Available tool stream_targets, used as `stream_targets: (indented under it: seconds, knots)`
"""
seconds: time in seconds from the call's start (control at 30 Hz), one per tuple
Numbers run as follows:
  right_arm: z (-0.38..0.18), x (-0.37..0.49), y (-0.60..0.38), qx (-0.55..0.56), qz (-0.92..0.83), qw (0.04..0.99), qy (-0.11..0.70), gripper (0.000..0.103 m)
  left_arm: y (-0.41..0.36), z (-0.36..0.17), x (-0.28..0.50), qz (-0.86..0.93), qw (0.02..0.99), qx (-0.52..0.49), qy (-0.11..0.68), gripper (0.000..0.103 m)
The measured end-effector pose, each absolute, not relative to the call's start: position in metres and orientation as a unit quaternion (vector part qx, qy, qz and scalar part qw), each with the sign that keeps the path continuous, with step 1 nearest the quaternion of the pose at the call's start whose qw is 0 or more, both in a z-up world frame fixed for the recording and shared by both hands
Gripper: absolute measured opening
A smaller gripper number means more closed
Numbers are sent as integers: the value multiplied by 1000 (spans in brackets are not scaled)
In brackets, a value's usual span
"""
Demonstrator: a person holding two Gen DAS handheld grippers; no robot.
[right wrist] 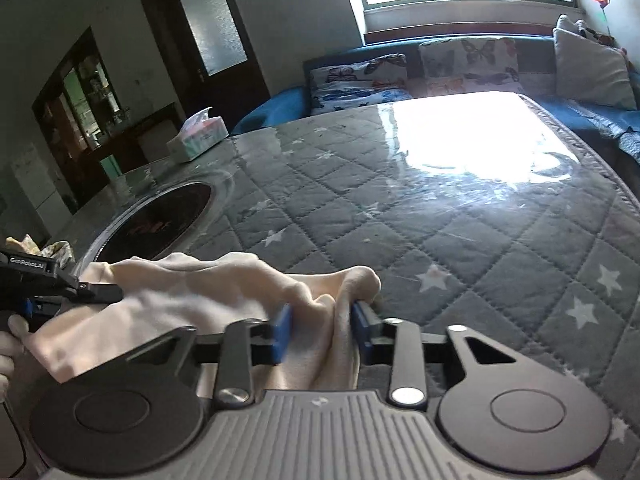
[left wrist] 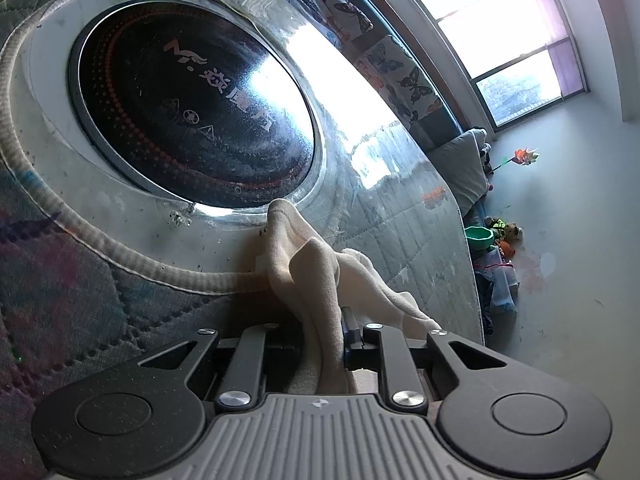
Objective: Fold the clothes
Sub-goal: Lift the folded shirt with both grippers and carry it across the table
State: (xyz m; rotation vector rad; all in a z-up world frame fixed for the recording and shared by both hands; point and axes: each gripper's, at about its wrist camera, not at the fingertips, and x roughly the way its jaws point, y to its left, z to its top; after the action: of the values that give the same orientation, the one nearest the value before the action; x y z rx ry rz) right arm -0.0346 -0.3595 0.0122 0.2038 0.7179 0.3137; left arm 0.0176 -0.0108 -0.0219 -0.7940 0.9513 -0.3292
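Cream garment (right wrist: 192, 292): bunched near desk (right wrist: 440, 220) front edge, beside inset cooktop (right wrist: 168, 216). Left hand-held gripper (left wrist: 324, 344) and right hand-held gripper (right wrist: 320, 332): both clamped narrow on cloth. Step: pickup, pre-fold. Next, likely: lift, spread flat.

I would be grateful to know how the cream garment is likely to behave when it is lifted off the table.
Probably floppy: the cream garment bunches into soft folds between the right tool and sags towards the left tool. Likely light for its size. It may slide easily, since the table cover looks glossy.
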Motion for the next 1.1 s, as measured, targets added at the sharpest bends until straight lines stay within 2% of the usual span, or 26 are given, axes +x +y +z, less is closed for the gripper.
stream_targets:
  seconds: [0.03,0.13,0.67,1.1]
  knots:
    - [12,-35,-359,99,152,919,349,16,-9,-23,17,-153,802,-369,443,19]
    - [15,-37,-358,98,148,921,346,12,-12,-20,16,-152,808,-356,443,19]
    - [59,-79,-371,76,108,951,280,10,-48,11,21,-204,835,-287,422,18]
    - [87,-100,-408,57,38,967,246,10,-118,31,38,-267,837,-235,416,18]
